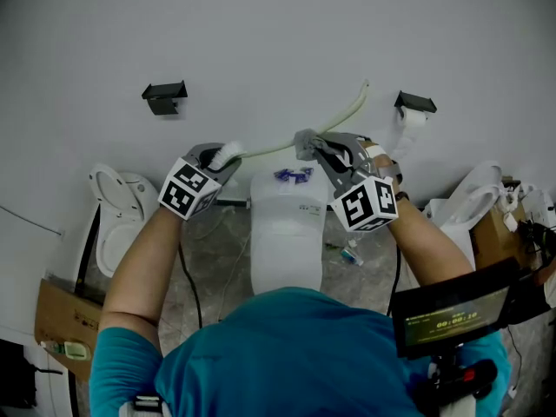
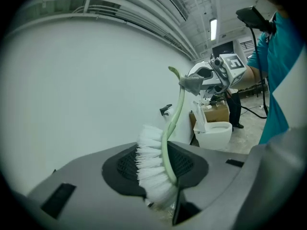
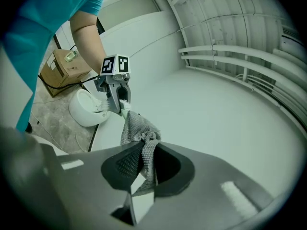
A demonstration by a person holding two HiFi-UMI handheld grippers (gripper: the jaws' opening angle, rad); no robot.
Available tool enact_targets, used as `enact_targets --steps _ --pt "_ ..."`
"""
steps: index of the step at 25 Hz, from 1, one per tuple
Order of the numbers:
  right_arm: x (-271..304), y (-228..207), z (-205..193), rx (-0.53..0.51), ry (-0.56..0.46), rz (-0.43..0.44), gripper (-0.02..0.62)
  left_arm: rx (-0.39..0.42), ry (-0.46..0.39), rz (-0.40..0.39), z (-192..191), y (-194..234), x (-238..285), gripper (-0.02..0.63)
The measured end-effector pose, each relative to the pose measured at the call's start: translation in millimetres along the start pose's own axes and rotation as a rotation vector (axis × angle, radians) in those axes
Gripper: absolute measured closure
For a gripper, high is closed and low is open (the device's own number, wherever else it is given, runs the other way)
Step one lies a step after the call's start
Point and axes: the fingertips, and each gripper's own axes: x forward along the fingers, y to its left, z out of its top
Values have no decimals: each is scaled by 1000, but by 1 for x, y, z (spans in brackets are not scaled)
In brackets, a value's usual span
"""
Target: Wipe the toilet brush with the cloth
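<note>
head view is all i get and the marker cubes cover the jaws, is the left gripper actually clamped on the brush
Observer: Yes. The left gripper view shows the left gripper shut on the toilet brush, with the white bristle head between its jaws.
Operator: and the right one, has it got the cloth
Observer: Yes. In the right gripper view the right gripper pinches the grey mesh cloth between its jaws, and the cloth's free end is bunched against the pale green handle.

Head cam steeply down, gripper cams close, facing each other, sharing brush [image 1: 265, 151]
</note>
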Motion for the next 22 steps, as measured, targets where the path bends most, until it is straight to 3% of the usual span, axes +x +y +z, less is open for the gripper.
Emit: enact_targets --steps 9,22 --pt "-3 -30 -9 16 20 -64 549 112 -19 57 25 26 -4 465" --pt "-14 -61 -22 11 50 -122 549 214 -18 90 38 46 -12 465"
